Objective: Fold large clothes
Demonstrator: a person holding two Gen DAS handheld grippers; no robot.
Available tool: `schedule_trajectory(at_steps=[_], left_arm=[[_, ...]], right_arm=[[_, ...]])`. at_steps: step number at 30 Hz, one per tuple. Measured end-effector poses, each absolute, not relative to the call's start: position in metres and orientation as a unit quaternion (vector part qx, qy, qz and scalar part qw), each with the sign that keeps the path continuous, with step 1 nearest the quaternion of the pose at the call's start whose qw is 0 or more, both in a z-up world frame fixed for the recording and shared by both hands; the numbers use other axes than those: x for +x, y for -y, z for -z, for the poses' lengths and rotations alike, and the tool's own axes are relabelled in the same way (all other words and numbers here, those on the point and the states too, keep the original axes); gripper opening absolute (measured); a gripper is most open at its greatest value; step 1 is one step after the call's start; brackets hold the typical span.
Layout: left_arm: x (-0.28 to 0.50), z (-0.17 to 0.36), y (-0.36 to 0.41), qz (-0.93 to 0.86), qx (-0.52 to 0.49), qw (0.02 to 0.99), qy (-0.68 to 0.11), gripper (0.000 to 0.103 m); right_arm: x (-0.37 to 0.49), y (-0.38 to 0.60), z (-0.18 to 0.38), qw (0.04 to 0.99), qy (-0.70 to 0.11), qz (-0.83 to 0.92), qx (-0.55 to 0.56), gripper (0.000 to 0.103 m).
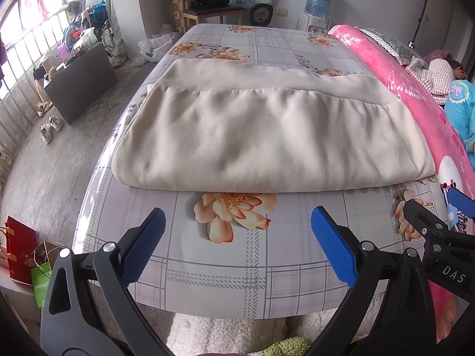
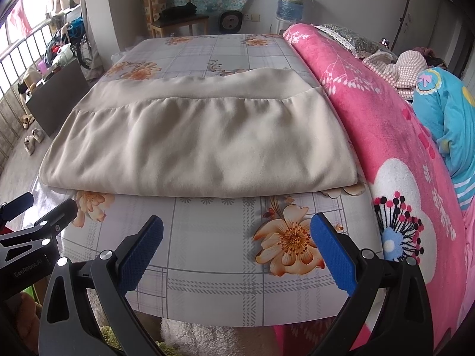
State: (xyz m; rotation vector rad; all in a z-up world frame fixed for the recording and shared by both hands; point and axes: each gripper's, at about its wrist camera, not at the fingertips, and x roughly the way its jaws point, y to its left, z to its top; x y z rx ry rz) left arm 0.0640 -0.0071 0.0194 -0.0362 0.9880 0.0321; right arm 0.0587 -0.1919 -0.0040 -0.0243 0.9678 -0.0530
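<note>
A large beige garment point(image 1: 267, 136) point(image 2: 202, 145) lies folded into a wide rectangle on the flowered, checked sheet of the bed point(image 1: 225, 270) point(image 2: 213, 264). Its folded edge faces me and a darker band runs along its far side. My left gripper point(image 1: 237, 222) hovers open over the bare sheet just short of the garment's near edge, holding nothing. My right gripper point(image 2: 237, 228) is likewise open and empty in front of the near edge. Each gripper shows at the side of the other's view: the right gripper point(image 1: 439, 216), the left gripper point(image 2: 44, 207).
A pink flowered blanket point(image 1: 415, 101) point(image 2: 386, 124) runs along the bed's right side, with a blue quilt point(image 2: 445, 112) beyond it. A wooden chair point(image 1: 207, 3) and water dispenser point(image 1: 319, 3) stand past the bed's far end. Left is floor with a dark cabinet point(image 1: 83, 86), shoes point(image 1: 50, 127) and bags point(image 1: 20, 255).
</note>
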Motion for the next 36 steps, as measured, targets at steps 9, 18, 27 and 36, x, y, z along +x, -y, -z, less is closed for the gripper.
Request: schedule_trajectory(at_steps=[9,18,27,36], left_arm=[[0.0653,-0.0216,0.0066,-0.018,-0.020,0.880,-0.474,0.095],[0.0654,-0.0215,0.0069,-0.016,-0.021,0.880,-0.474,0.095],[0.0651,-0.0217,0.0072,-0.015,-0.023,0.880,-0.474,0.095],[0.0650,-0.0233,0.0083,-0.014,-0.024,0.881,-0.473,0.095]], right_arm=[[0.0592,0.1920,0.0015,0.886,-0.464,0.025,-0.010,0.097],[0.0575,0.1919,0.0002,0.885,-0.464,0.028,-0.010,0.097],[0.0573,0.1918,0.0001,0.885,-0.464,0.027,-0.010,0.097],[0.0570,0.1917,-0.0006,0.886,-0.463,0.028,-0.009,0.097]])
